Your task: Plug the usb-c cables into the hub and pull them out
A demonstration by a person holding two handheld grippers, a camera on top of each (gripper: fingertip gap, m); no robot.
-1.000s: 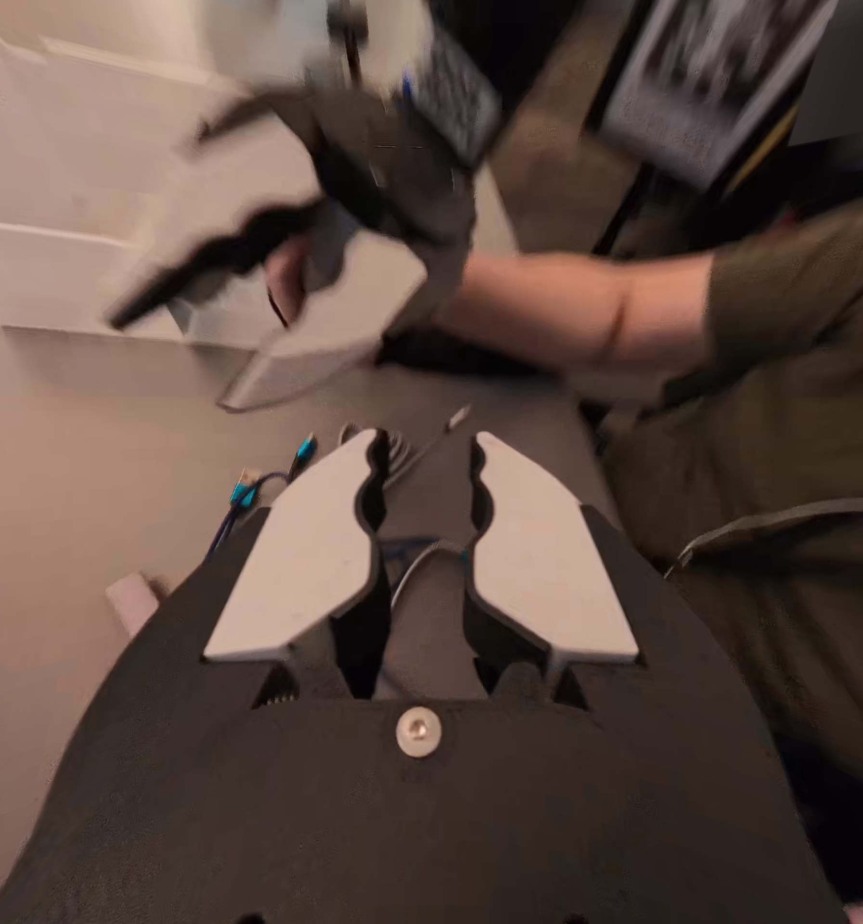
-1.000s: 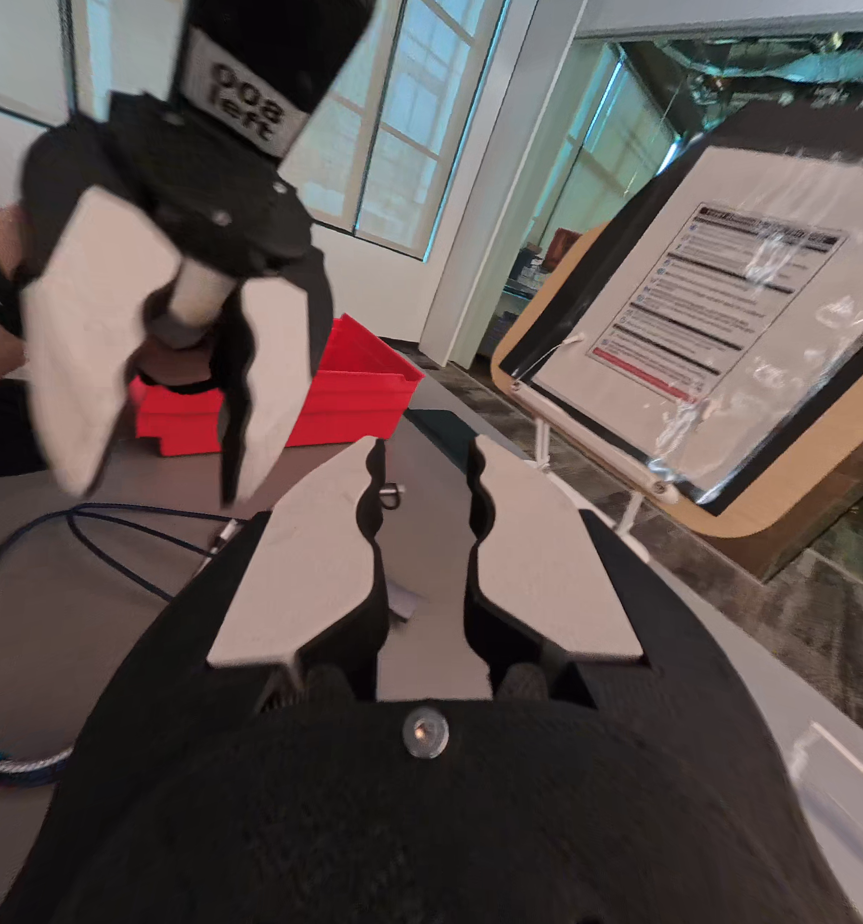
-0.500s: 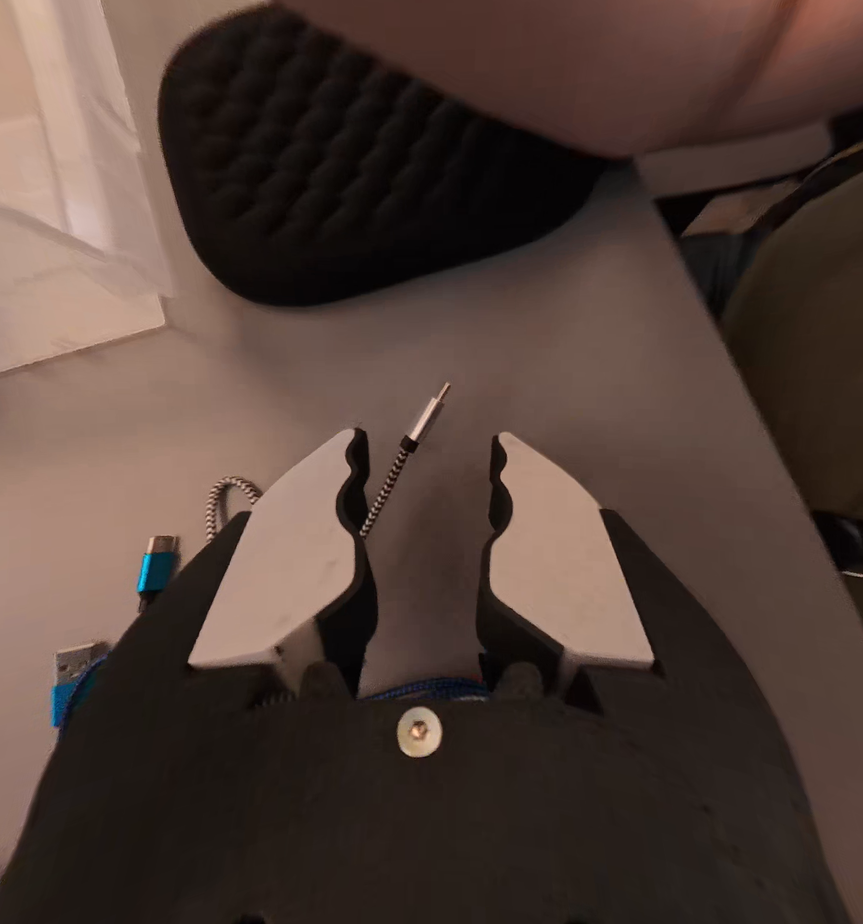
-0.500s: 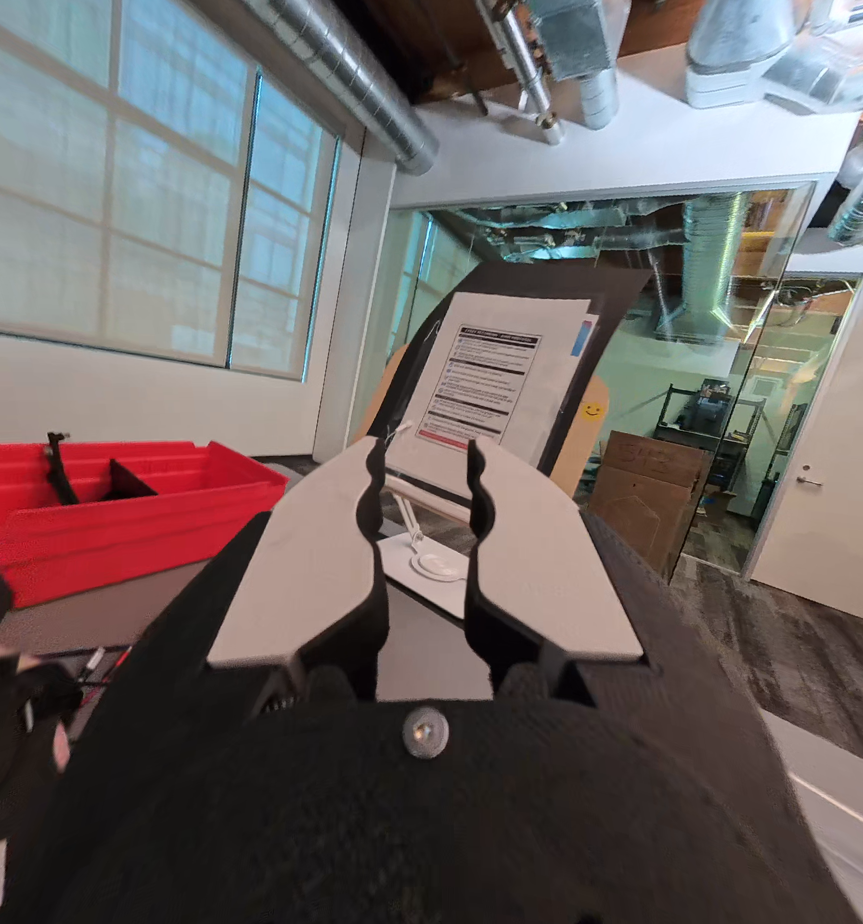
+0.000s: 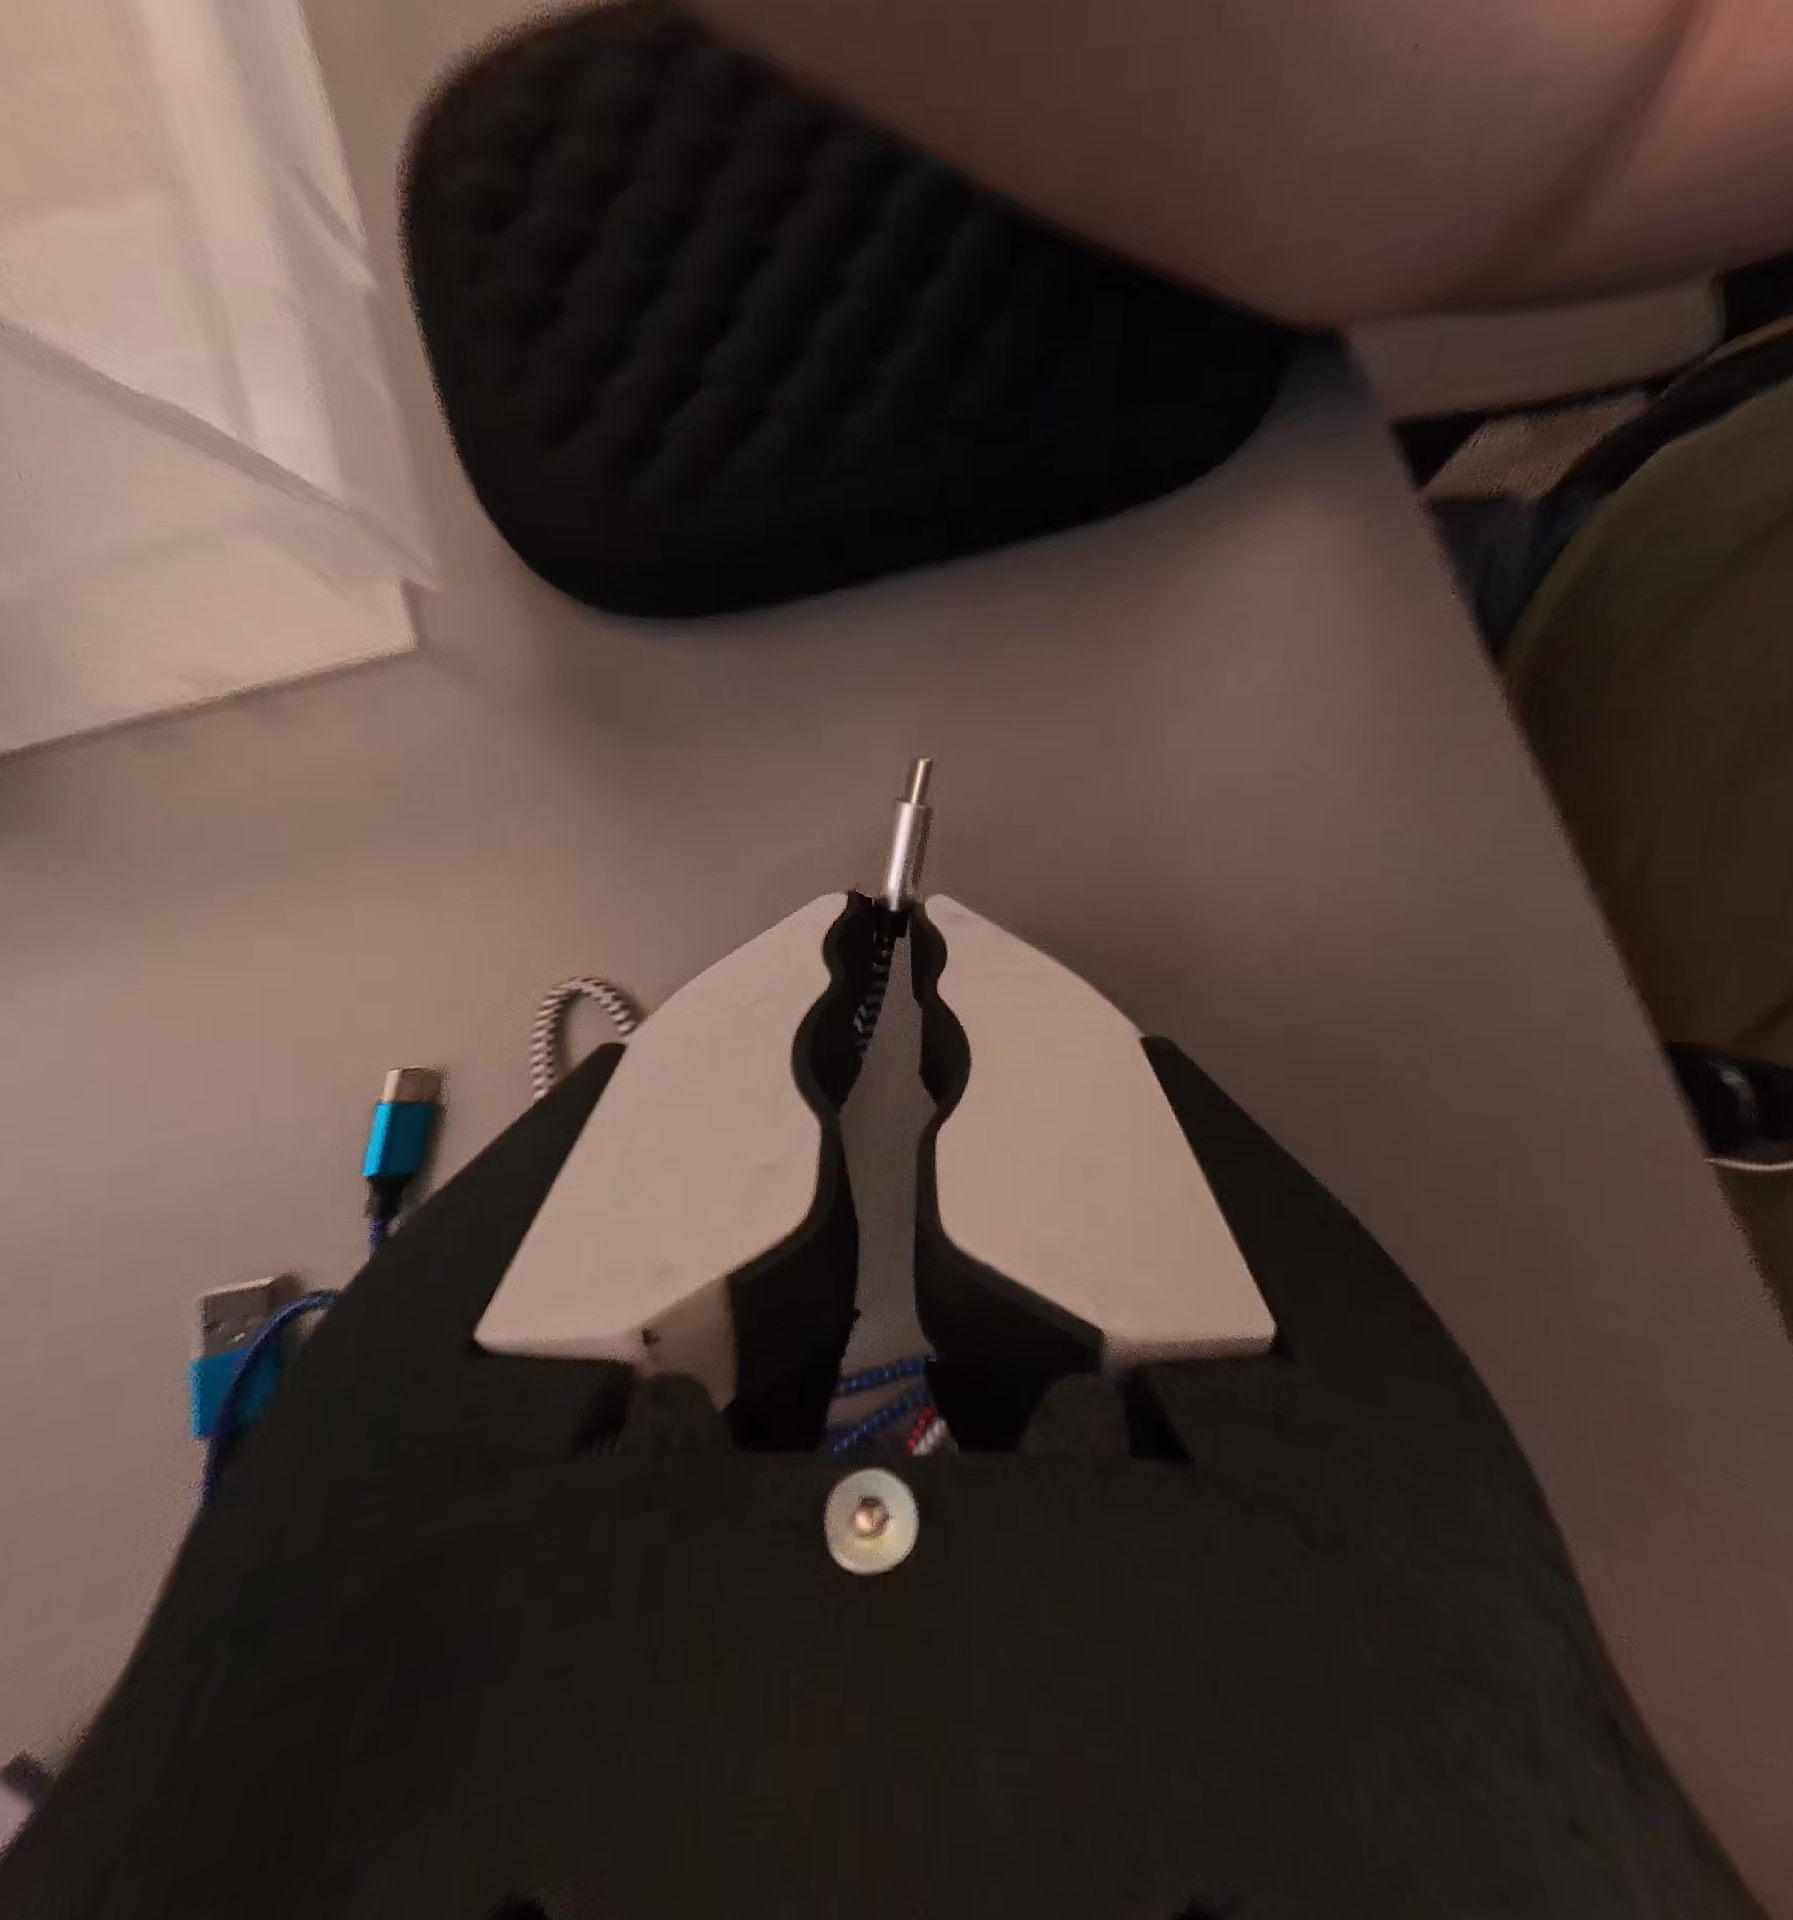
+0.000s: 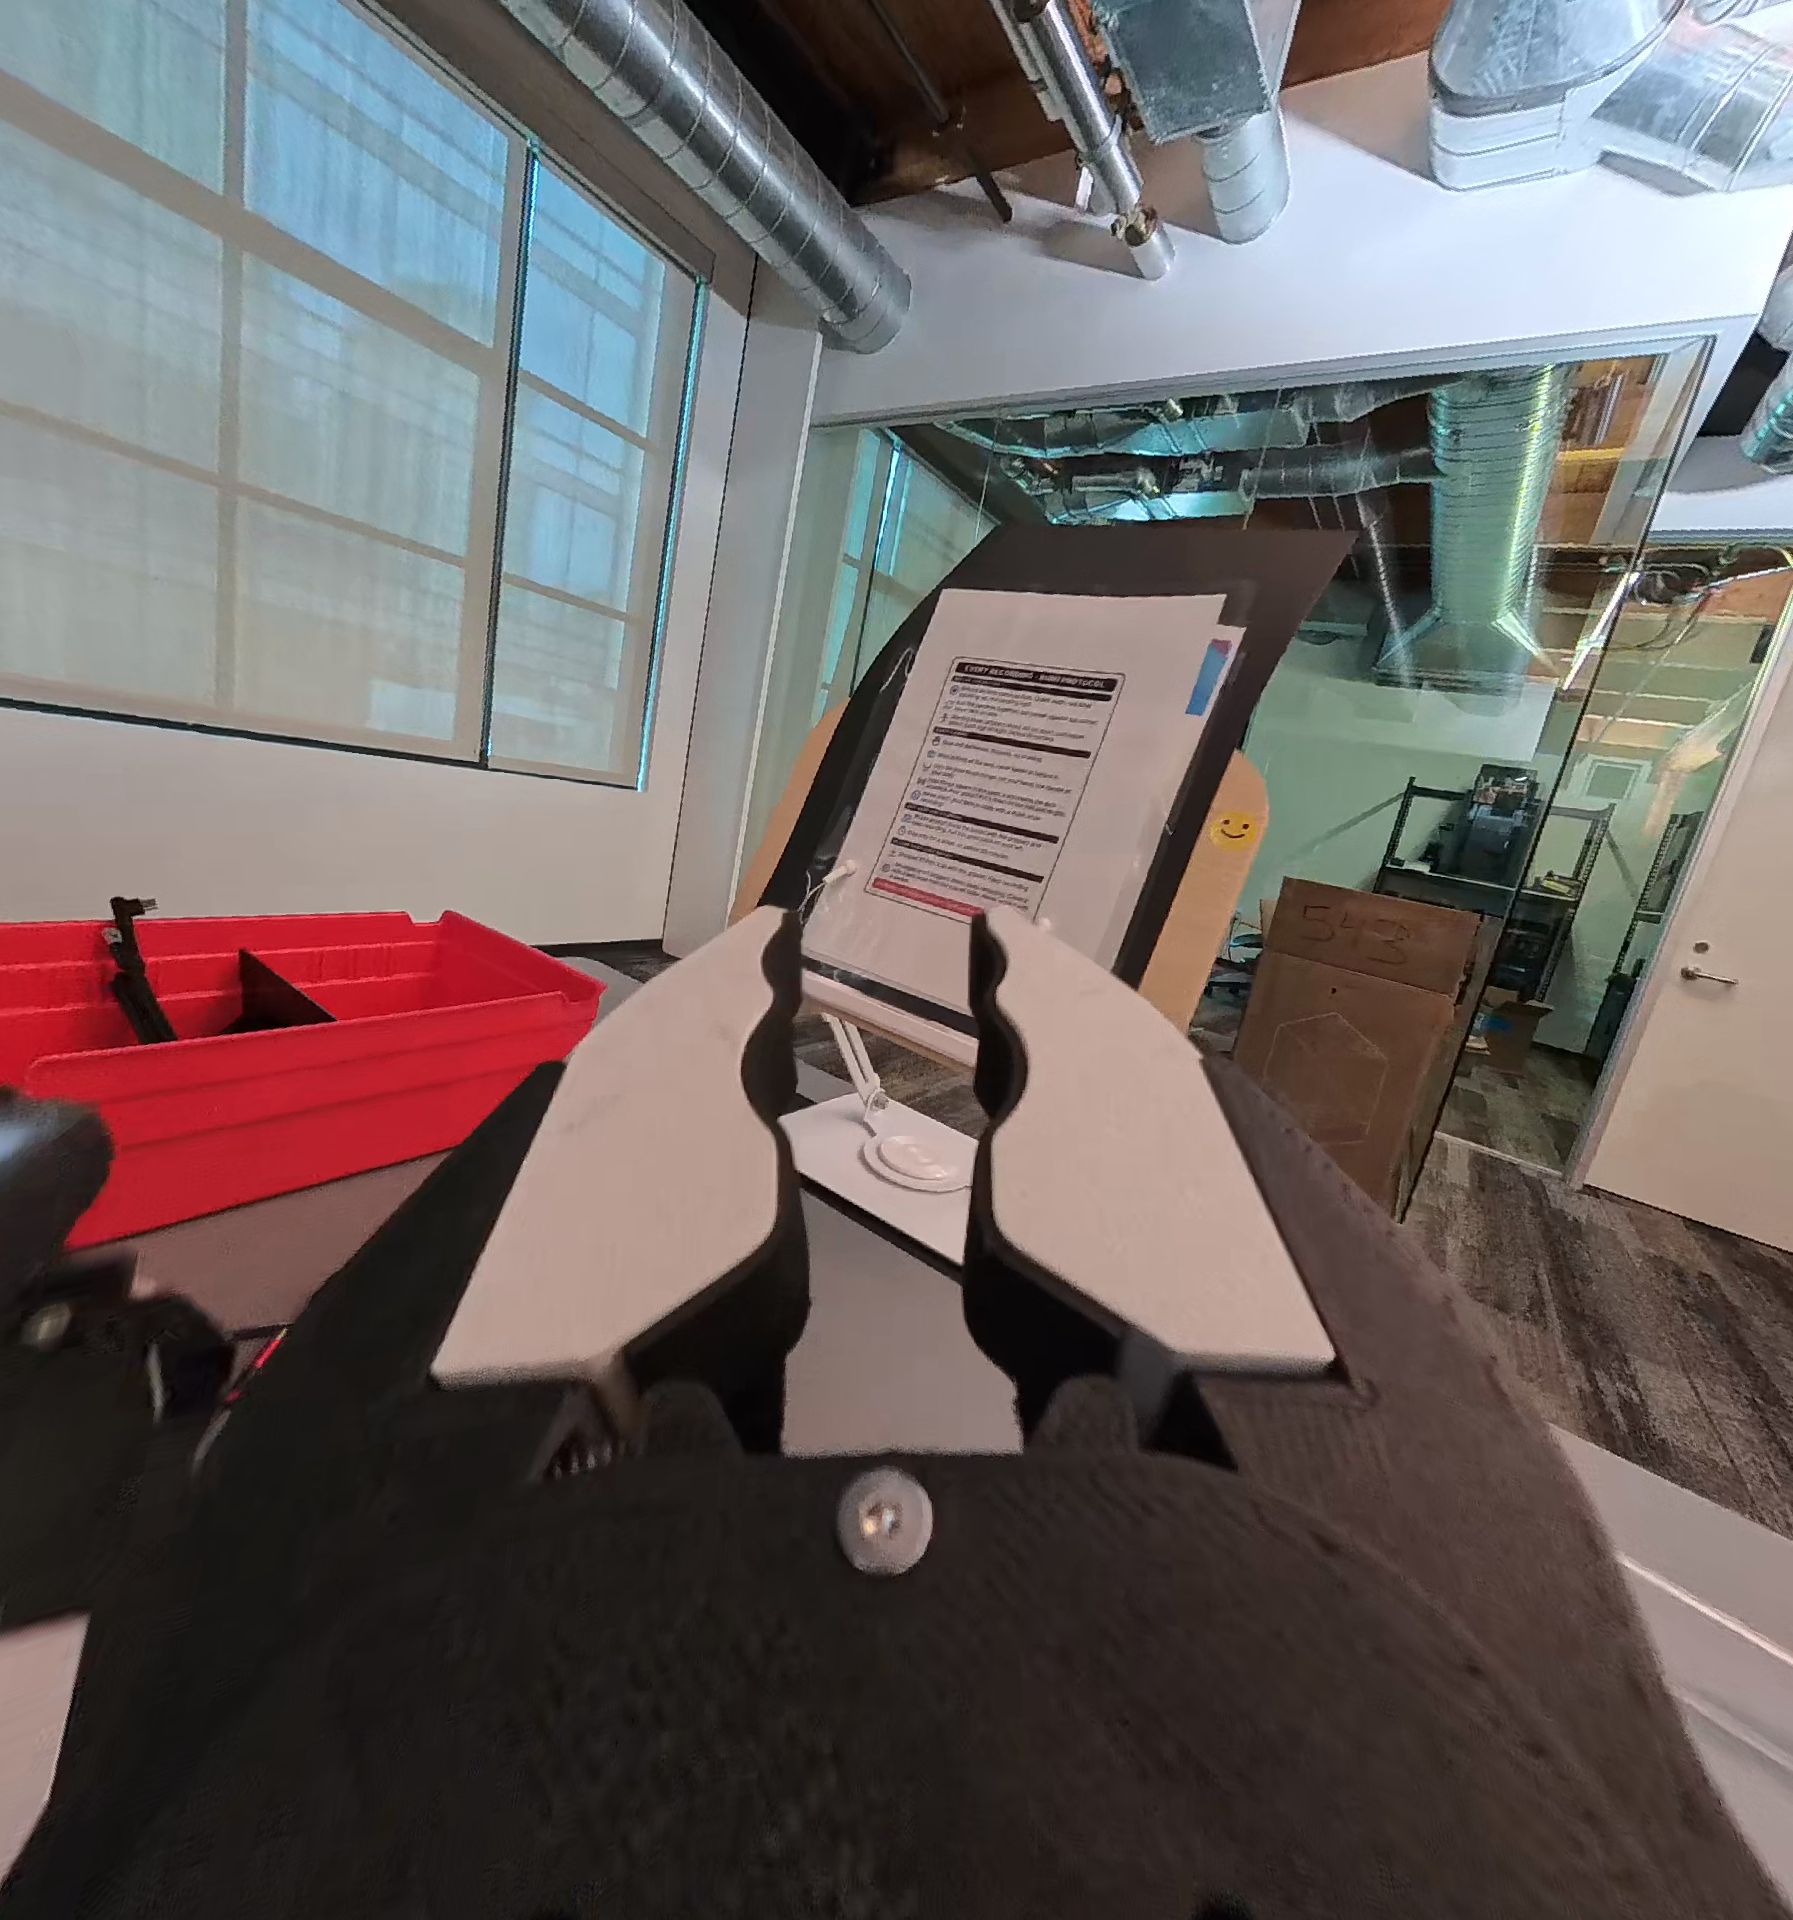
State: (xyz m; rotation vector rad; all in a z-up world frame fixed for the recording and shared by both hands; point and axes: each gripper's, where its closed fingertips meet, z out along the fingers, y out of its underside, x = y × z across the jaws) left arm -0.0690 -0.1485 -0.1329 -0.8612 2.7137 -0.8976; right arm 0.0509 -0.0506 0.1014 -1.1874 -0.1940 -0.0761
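Left gripper (image 5: 890, 906) clamped on braided usb-c cable (image 5: 869, 1003) behind silver plug (image 5: 905, 840), exposed at 12 o'clock for insertion. Right gripper (image 6: 884, 940) raised off table (image 5: 663, 748), parted and empty.

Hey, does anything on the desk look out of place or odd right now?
Nothing looks damaged or spilled. The left hand-held gripper is shut on the black-and-white braided cable just behind its silver plug. One oddity: the right hand-held gripper is open, empty, pointing away into the room.
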